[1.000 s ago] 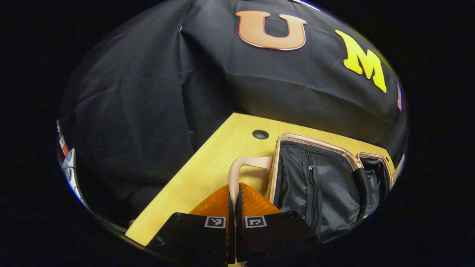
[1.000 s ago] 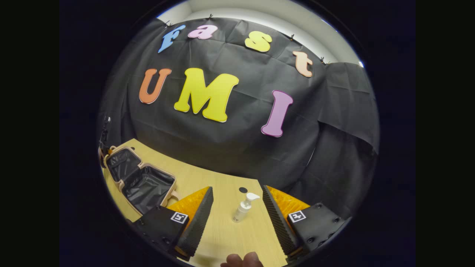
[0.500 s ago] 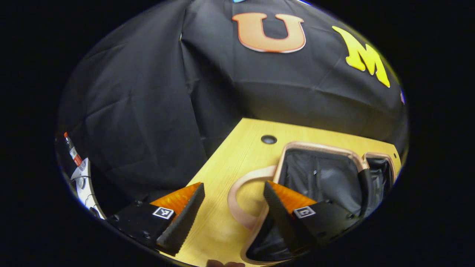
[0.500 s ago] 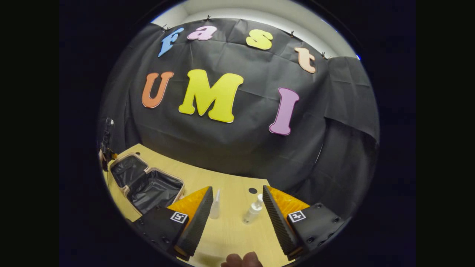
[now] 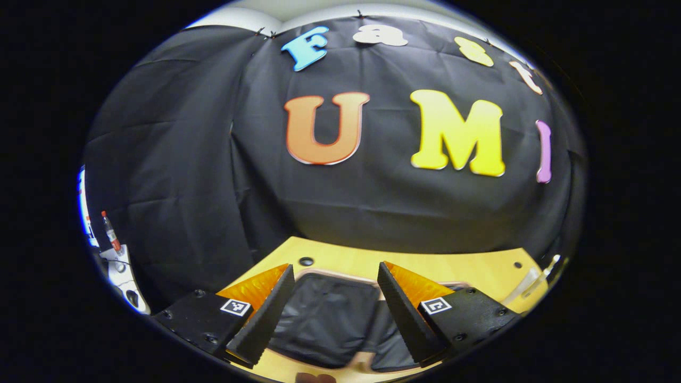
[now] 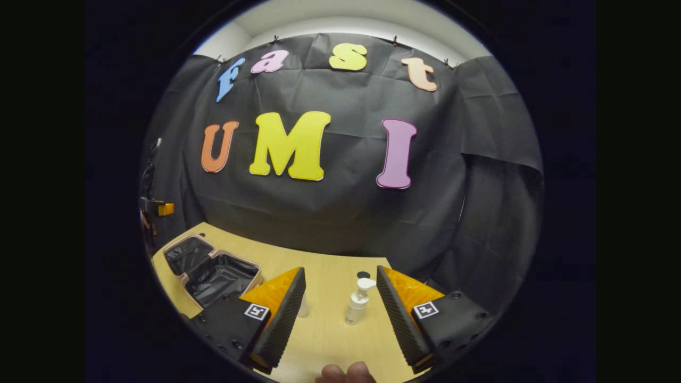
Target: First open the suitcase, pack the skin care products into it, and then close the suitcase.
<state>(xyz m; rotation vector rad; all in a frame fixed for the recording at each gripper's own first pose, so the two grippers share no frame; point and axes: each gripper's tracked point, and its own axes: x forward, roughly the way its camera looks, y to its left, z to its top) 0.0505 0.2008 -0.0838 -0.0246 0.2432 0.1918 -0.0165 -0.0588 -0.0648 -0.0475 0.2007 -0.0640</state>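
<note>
You had the suitcase (image 6: 213, 271) lying open on the table (image 6: 330, 340), black lining up. Your left gripper (image 5: 334, 308) hung spread wide over it, gripping nothing. Your right gripper (image 6: 340, 311) was spread too, framing the white pump bottle (image 6: 357, 307) without touching.

Both views are lit from above: the wooden table (image 6: 330, 330) glows warm and evenly, while the cloth wall (image 6: 340, 213) stays dim, its creases softly shaded. Strong fisheye bending curves the table edge and stretches shapes near the rim. In the left gripper view, the suitcase (image 5: 324, 319) lining is dark with little detail, and edge objects smear slightly. The centre stays sharp.
</note>
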